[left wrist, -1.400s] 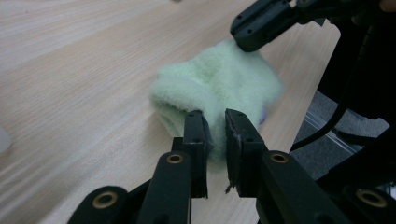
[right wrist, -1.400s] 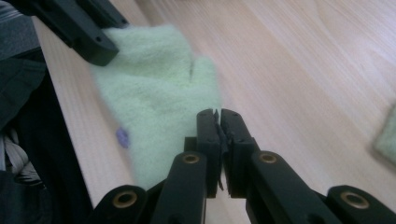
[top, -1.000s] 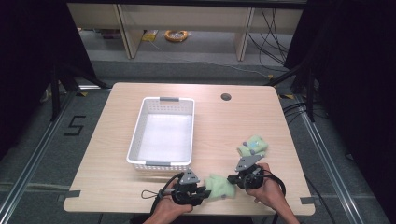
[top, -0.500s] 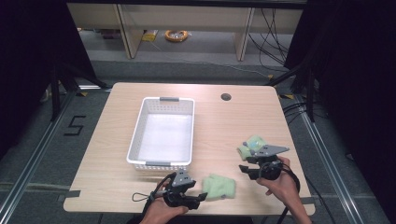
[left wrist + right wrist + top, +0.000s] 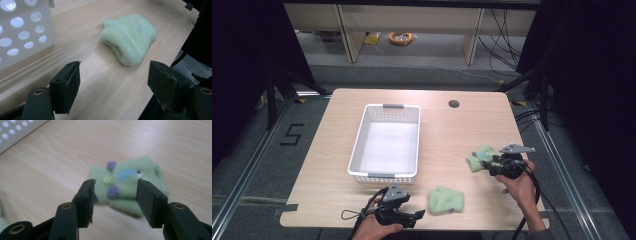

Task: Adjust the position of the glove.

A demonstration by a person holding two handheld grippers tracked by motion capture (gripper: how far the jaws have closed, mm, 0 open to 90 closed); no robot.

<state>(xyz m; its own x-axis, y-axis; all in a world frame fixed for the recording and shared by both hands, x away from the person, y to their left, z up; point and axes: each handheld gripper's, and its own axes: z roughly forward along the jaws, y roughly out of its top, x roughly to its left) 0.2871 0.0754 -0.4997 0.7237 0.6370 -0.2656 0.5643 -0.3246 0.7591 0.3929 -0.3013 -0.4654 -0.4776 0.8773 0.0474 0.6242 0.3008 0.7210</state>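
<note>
A plain light-green fuzzy cloth point(image 5: 446, 200) point(image 5: 129, 39) lies folded near the table's front edge. My left gripper point(image 5: 412, 218) point(image 5: 113, 86) sits just left of it, open, jaws wide with nothing between them. A second green cloth with purple, blue and yellow spots point(image 5: 479, 158) point(image 5: 125, 182) lies flat at the right side of the table. My right gripper point(image 5: 488, 166) point(image 5: 115, 196) hovers at its right edge, open, its jaws straddling the cloth's near part without closing on it.
A white perforated basket point(image 5: 357, 150) point(image 5: 25, 32) stands empty at the table's middle left. A round cable hole point(image 5: 454, 104) sits at the back. The table's front edge point(image 5: 412, 227) runs right by my left gripper.
The right gripper has left the plain cloth and swung right and back to the spotted cloth. The left gripper has drawn back toward the front edge, leaving the plain cloth lying free.
</note>
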